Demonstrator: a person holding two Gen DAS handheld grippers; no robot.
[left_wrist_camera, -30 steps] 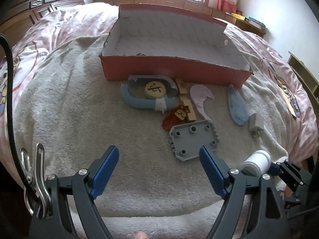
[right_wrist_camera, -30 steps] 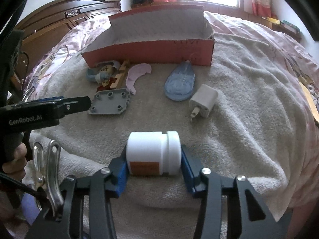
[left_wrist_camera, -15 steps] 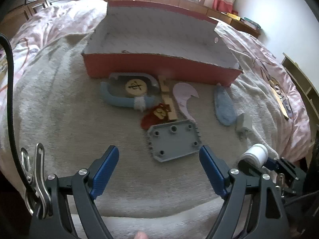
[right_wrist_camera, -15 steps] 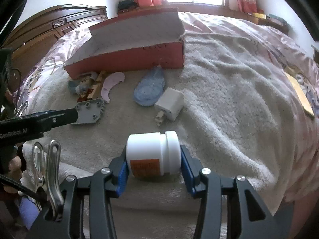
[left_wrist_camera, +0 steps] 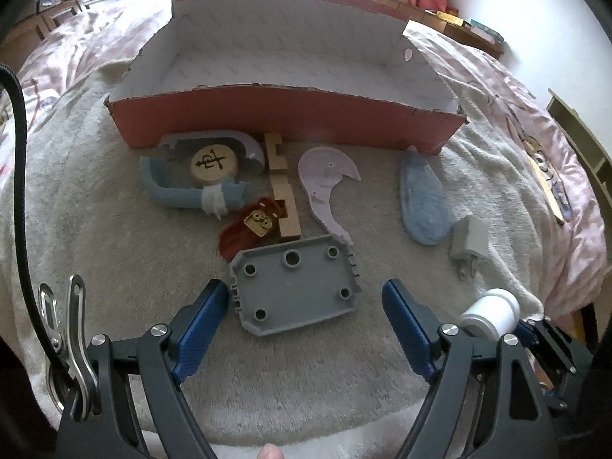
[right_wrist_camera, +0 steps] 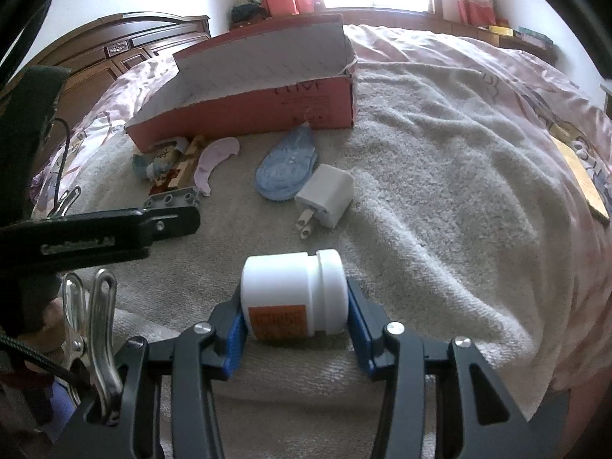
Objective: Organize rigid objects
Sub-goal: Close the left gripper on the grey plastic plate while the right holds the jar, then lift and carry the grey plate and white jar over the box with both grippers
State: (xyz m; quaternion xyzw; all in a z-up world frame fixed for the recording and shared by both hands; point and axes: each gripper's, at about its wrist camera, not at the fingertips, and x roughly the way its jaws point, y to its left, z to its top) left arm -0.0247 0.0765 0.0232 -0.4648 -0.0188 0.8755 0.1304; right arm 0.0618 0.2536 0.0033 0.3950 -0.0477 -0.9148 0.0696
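My right claw (right_wrist_camera: 294,315) pinches a smooth white plastic jar with an orange label (right_wrist_camera: 292,294), lying on its side between the blue pads, just above the nubby beige towel (right_wrist_camera: 440,199) on the bed. My left claw (left_wrist_camera: 306,323) is spread wide, its ribbed blue fingers (left_wrist_camera: 202,325) flanking a flat grey plastic plate with round holes (left_wrist_camera: 296,288). Beyond it sits the open red cardboard box with torn edges (left_wrist_camera: 283,114), white inside.
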